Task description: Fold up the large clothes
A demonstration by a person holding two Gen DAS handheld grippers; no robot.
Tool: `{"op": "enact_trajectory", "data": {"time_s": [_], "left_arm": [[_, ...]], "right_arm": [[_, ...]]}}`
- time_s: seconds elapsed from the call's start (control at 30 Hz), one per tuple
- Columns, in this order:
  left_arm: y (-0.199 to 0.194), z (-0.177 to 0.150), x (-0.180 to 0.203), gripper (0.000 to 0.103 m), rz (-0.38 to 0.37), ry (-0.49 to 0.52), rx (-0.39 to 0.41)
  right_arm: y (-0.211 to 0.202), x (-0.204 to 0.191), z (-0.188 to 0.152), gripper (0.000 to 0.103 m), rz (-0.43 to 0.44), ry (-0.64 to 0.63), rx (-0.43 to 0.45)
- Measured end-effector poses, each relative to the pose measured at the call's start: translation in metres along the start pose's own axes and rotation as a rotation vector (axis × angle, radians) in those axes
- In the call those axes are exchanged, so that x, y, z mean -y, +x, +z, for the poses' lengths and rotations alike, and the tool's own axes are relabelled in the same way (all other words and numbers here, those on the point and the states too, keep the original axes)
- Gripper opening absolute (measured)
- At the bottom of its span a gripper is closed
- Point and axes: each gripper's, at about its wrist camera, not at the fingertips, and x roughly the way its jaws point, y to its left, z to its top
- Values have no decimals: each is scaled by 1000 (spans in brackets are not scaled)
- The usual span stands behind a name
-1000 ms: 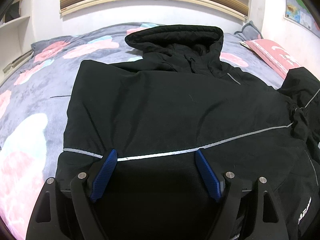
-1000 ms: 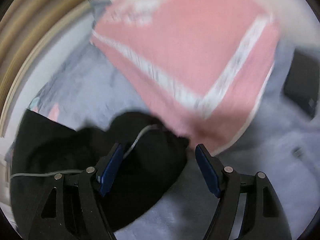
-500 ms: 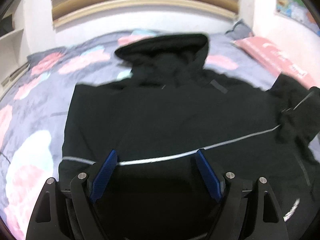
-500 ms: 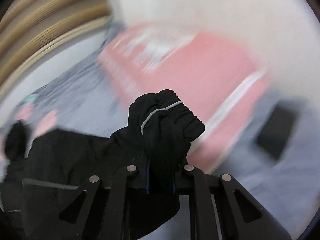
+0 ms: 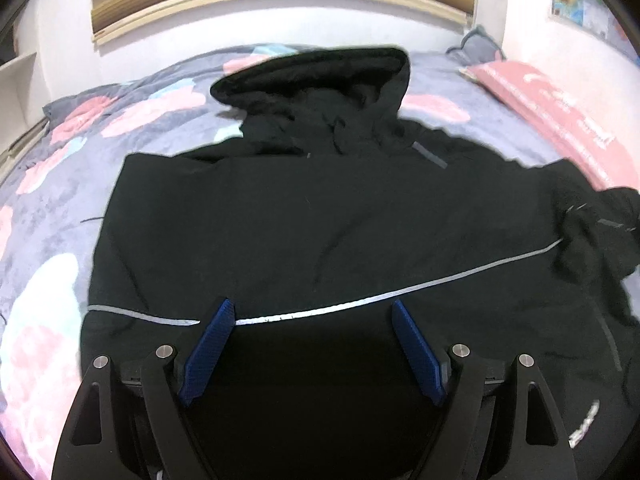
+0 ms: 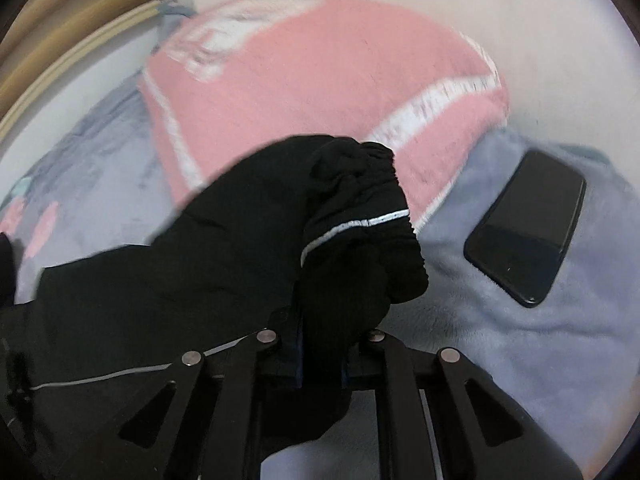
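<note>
Left wrist view: the black jacket (image 5: 304,232) lies spread on the bed (image 5: 48,184), hood toward the headboard, a grey reflective stripe (image 5: 400,292) running across it. The left gripper (image 5: 310,340) hangs over the lower part of the jacket with its blue pads wide apart and nothing between them, tilted steeply down toward the cloth. At the right edge the sleeve (image 5: 596,232) is bunched up and raised off the bed. A pink pillow (image 5: 552,116) lies beyond it.

Right wrist view: the right gripper (image 6: 322,354) is clamped on the sleeve cuff (image 6: 360,232); its jaws have just been closing, and the elastic cuff now stands bunched between them. The gripper points steeply downward, with the sleeve trailing off left to the jacket body. A phone (image 6: 528,228) lies on the bed just right of the cuff, near the pillow (image 6: 320,92).

Risks, as I judge them: the grip takes only a thick wad of cuff, so a fast pull across the body could let it slip out. With the left gripper pinning nothing, the whole jacket may drag sideways instead of folding. A low swing could also brush the phone.
</note>
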Motion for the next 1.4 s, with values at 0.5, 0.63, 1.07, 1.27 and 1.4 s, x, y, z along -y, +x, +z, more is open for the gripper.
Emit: {"op": "enact_trajectory", "data": {"time_s": [0.5,0.63,1.07,1.27,1.4], "left_arm": [[-116,-5,-32,82,16,-42,139],[-140,-13,-49,82,19,-59,167],[-156,-48,-98,82,46,-103,151],[-145,-37,-104,82,-18,-125,121],[-133,-10,-84,82,-108,-94,109]], "right_arm": [[-208,-305,-62,14,440,-428,187],[-231,-409,-120,14,487,-576,184],[-184,-608,-311,44,652,-902,-114],[-189,-560,-282,48,700,-880,-88],[-176,-489,-215,49,580,-733,-9]]}}
